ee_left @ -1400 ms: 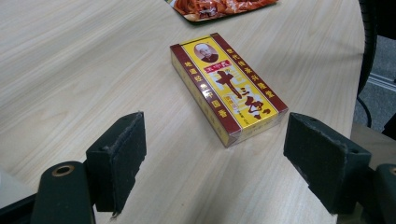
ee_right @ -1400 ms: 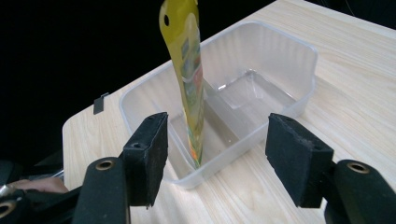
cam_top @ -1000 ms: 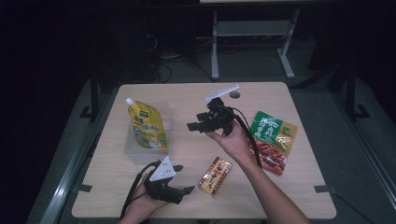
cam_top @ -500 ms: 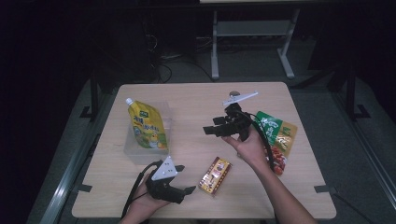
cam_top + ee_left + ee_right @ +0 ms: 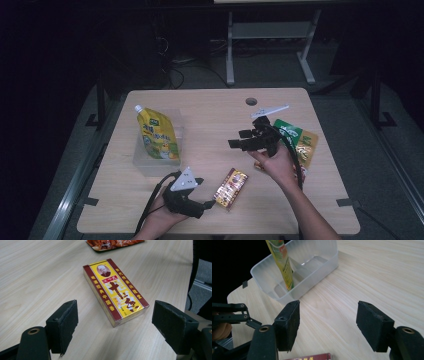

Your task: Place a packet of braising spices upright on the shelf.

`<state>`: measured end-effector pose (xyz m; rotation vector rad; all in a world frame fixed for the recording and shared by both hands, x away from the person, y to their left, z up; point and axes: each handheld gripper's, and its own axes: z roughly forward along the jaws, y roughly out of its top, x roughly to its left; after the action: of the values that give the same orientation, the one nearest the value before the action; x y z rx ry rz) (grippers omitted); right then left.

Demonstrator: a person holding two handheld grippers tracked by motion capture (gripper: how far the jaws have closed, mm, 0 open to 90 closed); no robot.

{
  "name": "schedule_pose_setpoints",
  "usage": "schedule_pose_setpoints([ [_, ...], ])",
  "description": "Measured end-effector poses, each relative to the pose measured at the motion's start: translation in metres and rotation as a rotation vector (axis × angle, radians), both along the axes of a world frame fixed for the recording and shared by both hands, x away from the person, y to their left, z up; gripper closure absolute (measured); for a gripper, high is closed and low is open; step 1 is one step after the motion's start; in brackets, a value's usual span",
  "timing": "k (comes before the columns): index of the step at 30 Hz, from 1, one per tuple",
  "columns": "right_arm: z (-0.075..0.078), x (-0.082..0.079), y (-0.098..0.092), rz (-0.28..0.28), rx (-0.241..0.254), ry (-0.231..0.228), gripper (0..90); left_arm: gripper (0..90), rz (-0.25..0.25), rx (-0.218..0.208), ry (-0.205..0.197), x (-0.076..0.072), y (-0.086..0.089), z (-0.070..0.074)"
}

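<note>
High view, table: a pale wooden table (image 5: 210, 115) with a round cable hole near its far edge, standing in a dark room with a white metal frame behind it.
High view, tub: a clear plastic tub (image 5: 176, 131) sits on the left part, and a yellow spouted pouch (image 5: 156, 134) stands leaning inside it.
High view, box: the red-and-yellow box (image 5: 231, 186) lies flat near the front edge, just right of the left gripper (image 5: 210, 204).
High view, snacks: a green packet (image 5: 289, 134) and an orange one (image 5: 306, 149) lie at the right side, partly behind the right gripper (image 5: 240, 139).
High view, left hand: low at the front edge, forearm coming in from the bottom, gripper pointing right toward the box.
High view, right hand: raised over the table's middle-right, gripper pointing left toward the tub, grey plate on top.
Left gripper view, claw: jaws stand wide apart and hold nothing; the box (image 5: 114, 291) lies on the wood just ahead of them, touching neither pad.
Left gripper view, surface: light wood grain, with a reddish snack packet (image 5: 112, 243) at the top edge.
Right gripper view, claw: jaws apart with bare table between them, and they have just been opening a touch wider.
Right gripper view, beyond: the tub (image 5: 317, 265) lies ahead with the pouch (image 5: 282, 262) upright in it; a sliver of the box (image 5: 312, 357) peeks in at the bottom.
</note>
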<state>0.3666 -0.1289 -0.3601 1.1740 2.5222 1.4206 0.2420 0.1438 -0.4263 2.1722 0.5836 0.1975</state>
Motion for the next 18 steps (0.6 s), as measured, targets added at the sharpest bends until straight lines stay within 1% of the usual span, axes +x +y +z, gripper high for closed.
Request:
schedule_pose_setpoints([
  [1, 0.000, -0.001, -0.002, -0.005, 0.001, 0.005, 34.5, 20.5, -0.002, 0.004, 0.001, 0.000, -0.001, 0.000],
  [2, -0.001, -0.002, -0.004, -0.007, 0.002, -0.002, 34.5, 20.5, -0.006, 0.011, 0.000, 0.000, -0.002, 0.001],
  [4, -0.002, -0.003, -0.008, -0.010, 0.004, -0.011, 34.2, 20.3, -0.004, 0.008, 0.001, 0.001, -0.005, 0.001],
  [7, -0.003, -0.005, -0.014, -0.019, 0.005, -0.009, 33.8, 20.3, -0.009, 0.022, 0.001, 0.002, -0.009, 0.003],
  [12, -0.004, -0.009, -0.024, -0.032, 0.014, -0.019, 33.9, 19.8, -0.008, 0.026, -0.003, 0.004, -0.019, 0.005],
  [14, -0.005, -0.010, -0.029, -0.041, 0.009, -0.013, 33.8, 18.8, -0.003, 0.032, -0.005, 0.004, -0.024, 0.005],
  [15, -0.005, -0.011, -0.030, -0.044, 0.007, -0.014, 33.8, 18.7, -0.007, 0.040, -0.009, 0.004, -0.027, 0.005],
  [16, -0.006, -0.011, -0.032, -0.046, 0.007, -0.019, 33.8, 18.5, -0.003, 0.039, -0.009, 0.004, -0.030, 0.004],
  [18, -0.007, -0.013, -0.036, -0.054, 0.009, -0.016, 33.6, 18.0, -0.009, 0.052, -0.012, 0.004, -0.034, 0.004],
])
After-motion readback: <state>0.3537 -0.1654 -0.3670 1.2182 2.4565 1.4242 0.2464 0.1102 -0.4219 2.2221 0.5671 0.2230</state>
